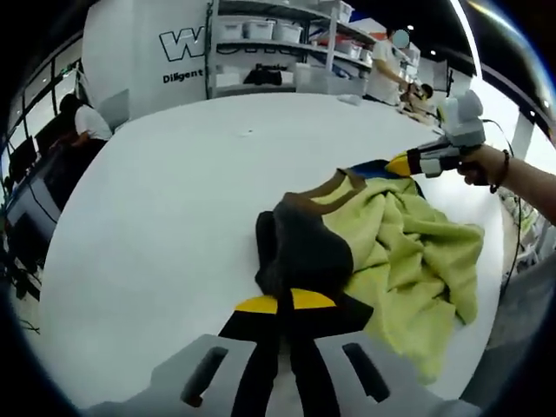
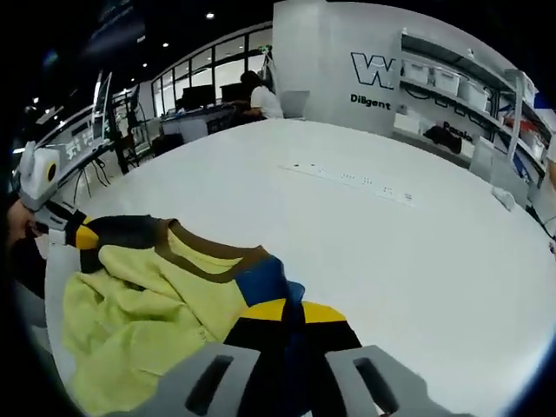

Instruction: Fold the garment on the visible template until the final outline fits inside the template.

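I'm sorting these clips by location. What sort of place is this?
Probably an indoor lab or workshop in an open-plan office. A large white table holds the garment; behind it stand storage shelves with bins, a white wall with printed lettering, and a person at desks with monitors.

Bare white table (image 1: 174, 217) beyond, crumpled garment (image 1: 408, 261) heaped near grippers

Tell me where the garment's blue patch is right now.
In the right gripper view the blue patch sits low at centre, pinched by the right gripper, beside the brown collar band of the yellow-green garment on the white table.
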